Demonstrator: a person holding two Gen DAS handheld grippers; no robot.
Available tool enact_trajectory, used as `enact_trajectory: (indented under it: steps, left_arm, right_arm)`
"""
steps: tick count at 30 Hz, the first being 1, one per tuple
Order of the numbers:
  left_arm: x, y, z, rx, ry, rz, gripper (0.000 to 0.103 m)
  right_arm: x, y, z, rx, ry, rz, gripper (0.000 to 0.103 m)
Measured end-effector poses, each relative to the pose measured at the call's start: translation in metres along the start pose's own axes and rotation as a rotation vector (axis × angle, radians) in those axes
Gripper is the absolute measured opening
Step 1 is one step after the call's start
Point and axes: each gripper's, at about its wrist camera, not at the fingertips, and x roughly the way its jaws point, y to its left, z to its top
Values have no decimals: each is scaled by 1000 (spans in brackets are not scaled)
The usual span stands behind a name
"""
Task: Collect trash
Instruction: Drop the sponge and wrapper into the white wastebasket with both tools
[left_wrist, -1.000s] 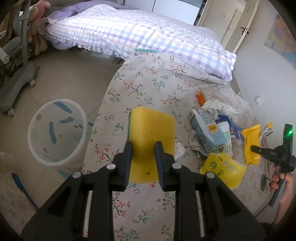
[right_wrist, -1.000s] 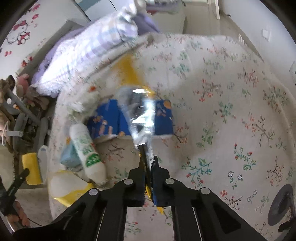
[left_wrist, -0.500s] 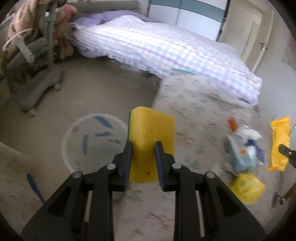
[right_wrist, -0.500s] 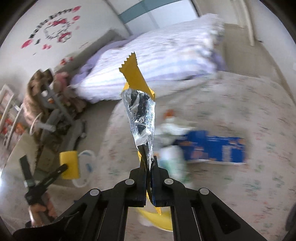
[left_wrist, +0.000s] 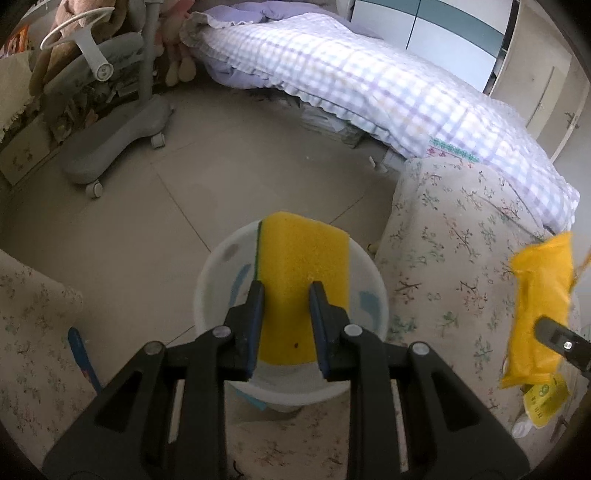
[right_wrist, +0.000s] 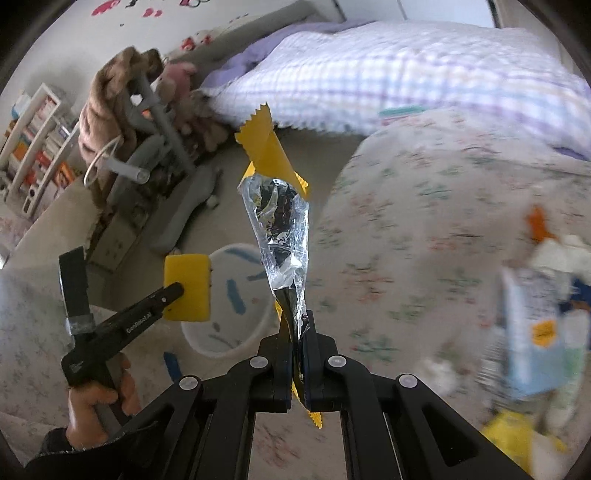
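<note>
Having swung off the table (left_wrist: 461, 258), I am holding the sponge (left_wrist: 303, 280), clamped in my left gripper (left_wrist: 286, 295), over the bin (left_wrist: 214, 273), while my right gripper (right_wrist: 295, 332) is bringing its pinched wrapper (right_wrist: 277, 221) bin-ward, both nearly ready to drop.

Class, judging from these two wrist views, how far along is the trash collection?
Done: nothing visible inside the bin. In hand: left gripper holds the sponge over the bin; right gripper pinches a yellow wrapper. Left: carton and other litter on the floral cloth.
</note>
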Motion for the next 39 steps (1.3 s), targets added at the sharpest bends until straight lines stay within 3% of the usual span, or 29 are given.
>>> enact_trajectory:
  steps: [2, 4, 7, 16, 17, 21, 23, 28, 30, 39]
  left_arm:
    - [1, 7, 0, -7, 21, 4, 39]
    - [-3, 14, -2, -23, 22, 35, 71]
    - [-13, 24, -2, -25, -8, 79, 83]
    - [-21, 53, -15, -7, 25, 165, 96]
    - [-21, 53, -15, 0, 26, 171, 96]
    - [-27, 57, -19, 9, 25, 177, 98]
    - [-30, 58, -20, 15, 24, 180, 98]
    - [-34, 54, -24, 24, 32, 171, 99]
    - [-36, 49, -26, 34, 39, 156, 99]
    - [-45, 9, -41, 110, 65, 57, 100]
  right_arm:
    - [15, 9, 3, 2, 11, 19, 4]
    - [28, 15, 4, 0, 20, 36, 5]
    - [51, 29, 3, -13, 42, 58, 5]
    - [85, 47, 1, 17, 60, 157, 8]
    - [86, 47, 1, 26, 48, 167, 12]
    - [82, 44, 2, 49, 49, 104, 49]
    - [70, 40, 2, 56, 27, 82, 60]
    - [37, 35, -2, 14, -6, 24, 61]
    - [19, 28, -6, 9, -19, -8, 66]
    - [-56, -26, -29, -24, -30, -182, 71]
